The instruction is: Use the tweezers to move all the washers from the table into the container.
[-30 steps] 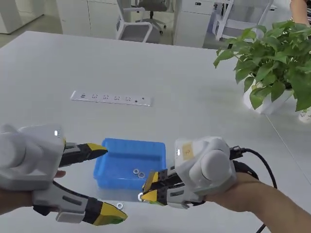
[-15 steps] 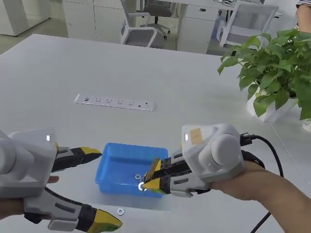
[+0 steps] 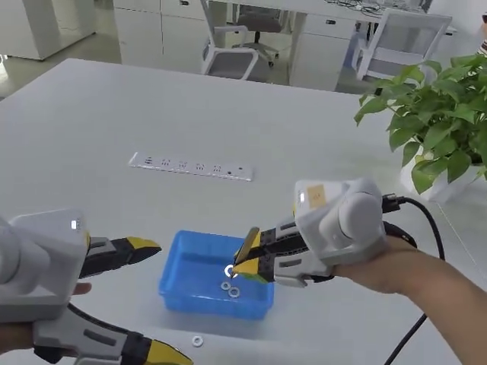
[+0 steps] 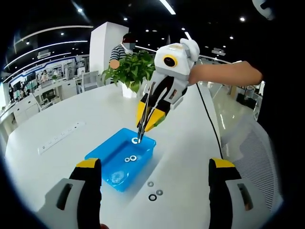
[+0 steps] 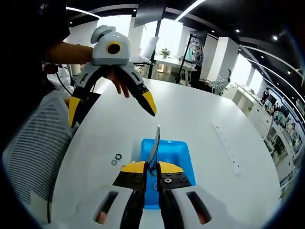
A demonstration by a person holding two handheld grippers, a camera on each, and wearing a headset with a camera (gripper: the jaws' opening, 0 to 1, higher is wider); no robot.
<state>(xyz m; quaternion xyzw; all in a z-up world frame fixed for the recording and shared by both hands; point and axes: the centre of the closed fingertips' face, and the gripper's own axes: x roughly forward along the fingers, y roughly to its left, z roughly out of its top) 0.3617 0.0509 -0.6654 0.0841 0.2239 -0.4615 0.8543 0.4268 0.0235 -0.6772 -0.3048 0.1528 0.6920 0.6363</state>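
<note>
- In the head view the left gripper's point(image 4: 155, 167) lower jaw is cut off by the bottom edge; one small silver washer point(image 3: 197, 341) shows on the white table point(image 3: 91, 129), just in front of the shallow blue plastic container point(image 3: 176, 283).
- In the right gripper view the tip of the thin metal tweezers point(image 5: 155, 143) is too fine to show what it carries.
- The right gripper point(image 3: 245, 258) has its yellow-tipped jaws pressed together on the tweezers; their tip pinches a held washer point(image 4: 136, 140) over the container's inside; whether it touches the floor I cannot tell.
- Two loose washers point(image 3: 230, 289) lie on the container's floor.
- The left gripper's jaws stand wide apart, holding nothing, beside the container; three table washers point(image 4: 154, 192) lie between them.
</note>
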